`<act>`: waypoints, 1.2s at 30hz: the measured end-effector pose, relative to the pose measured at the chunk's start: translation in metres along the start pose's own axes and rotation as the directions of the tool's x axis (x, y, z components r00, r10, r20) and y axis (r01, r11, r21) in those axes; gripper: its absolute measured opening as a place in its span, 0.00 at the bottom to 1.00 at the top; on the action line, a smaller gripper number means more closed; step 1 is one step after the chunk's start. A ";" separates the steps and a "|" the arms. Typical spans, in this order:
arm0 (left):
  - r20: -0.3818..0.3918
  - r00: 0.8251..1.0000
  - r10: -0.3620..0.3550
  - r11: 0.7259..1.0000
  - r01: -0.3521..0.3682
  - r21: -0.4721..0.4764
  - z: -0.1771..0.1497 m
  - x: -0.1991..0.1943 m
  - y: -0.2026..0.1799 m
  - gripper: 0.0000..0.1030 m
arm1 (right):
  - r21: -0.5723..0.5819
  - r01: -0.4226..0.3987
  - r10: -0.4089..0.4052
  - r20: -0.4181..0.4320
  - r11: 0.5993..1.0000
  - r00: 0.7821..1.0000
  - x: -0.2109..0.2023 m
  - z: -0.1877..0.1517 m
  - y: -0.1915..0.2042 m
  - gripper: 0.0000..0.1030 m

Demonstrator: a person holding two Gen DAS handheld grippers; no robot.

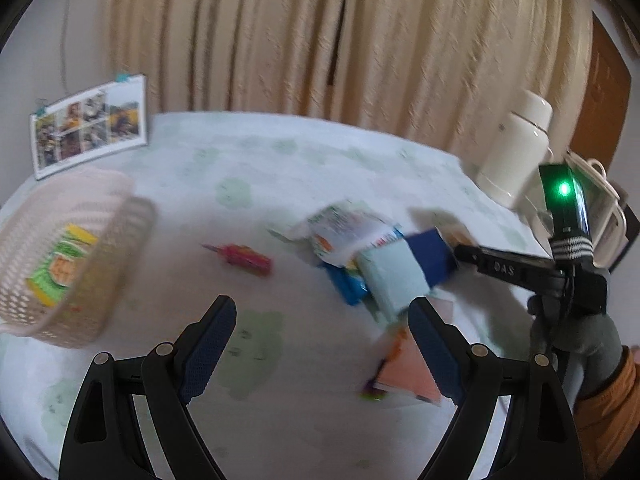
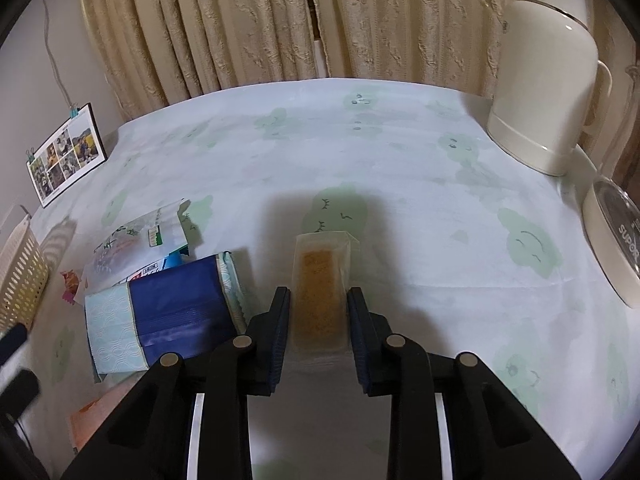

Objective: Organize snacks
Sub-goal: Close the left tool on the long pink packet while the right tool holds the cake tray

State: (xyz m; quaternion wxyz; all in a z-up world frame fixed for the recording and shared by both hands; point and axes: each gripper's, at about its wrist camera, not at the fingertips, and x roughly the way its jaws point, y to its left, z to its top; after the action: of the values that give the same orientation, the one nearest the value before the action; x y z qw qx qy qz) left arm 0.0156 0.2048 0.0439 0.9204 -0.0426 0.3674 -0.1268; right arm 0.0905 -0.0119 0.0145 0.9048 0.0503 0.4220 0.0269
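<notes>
- Right tongs (image 2: 319, 312) closed on a clear wrapper (image 2: 320, 280) with a flat, crumbly golden-brown bar inside; blue ribbed pads press both long sides.
- Wrapper held just above the tabletop (image 2: 400, 200), its far end sticking out past the fingertips, a dark shadow beneath.
- Left tongs (image 1: 322, 320) spread wide, nothing between the blue textured pads, hovering over the tabletop.
- Tabletop covered by a pale, thin cloth printed with soft green smiling blobs.
- Pile of snacks (image 2: 168, 280) to the left of the right tongs: a soft pack banded navy and pale mint on top, a white printed pouch behind it, a bright blue packet underneath.
- Same pile blurred in the left wrist view, just beyond the left tongs' right finger.
- Peach-pink flat packet (image 1: 404, 368) lying near that finger, partly hidden by it.
- Small red wrapped piece (image 1: 244, 258) alone on the cloth, between pile and basket.
- Cream plastic basket (image 1: 60, 260) at far left, oval, walls pierced with small holes; inside, a green and yellow packet (image 1: 60, 268).
- Gloved hand (image 1: 576, 328) with an orange sleeve at right, gripping the right tool, a green light glowing on top.
- Cream kettle (image 2: 552, 80), smooth and glossy, with a handle, at the tabletop's far right corner.
- Photo card (image 2: 64, 156) propped against the wall at back left, held by clips.
- Ribbed beige curtain (image 2: 280, 20) behind the tabletop.
</notes>
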 end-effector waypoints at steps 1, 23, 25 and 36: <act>-0.014 1.000 -0.013 1.000 0.013 0.005 0.000 0.003 -0.003 0.85 | 0.005 0.001 -0.001 0.000 1.000 1.000 -0.001 0.000 -0.001 0.25; -0.185 0.976 -0.114 0.980 0.141 0.140 -0.014 0.045 -0.049 0.57 | 0.048 -0.003 0.003 0.001 0.999 1.000 -0.005 -0.002 -0.010 0.25; -0.183 0.974 -0.136 0.977 0.162 0.138 -0.014 0.045 -0.049 0.47 | 0.052 -0.005 0.005 0.004 0.999 1.000 -0.006 -0.002 -0.010 0.25; -0.155 0.976 -0.152 0.981 0.168 0.094 -0.019 0.033 -0.044 0.38 | 0.074 -0.019 0.017 0.031 0.997 0.999 -0.016 -0.003 -0.014 0.25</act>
State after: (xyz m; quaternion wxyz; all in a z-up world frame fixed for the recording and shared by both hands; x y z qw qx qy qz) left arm 0.0168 0.1542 0.0163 0.8784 -0.0135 0.4226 -0.2229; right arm 0.0782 -0.0269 0.0234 0.9083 0.0880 0.4085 0.0186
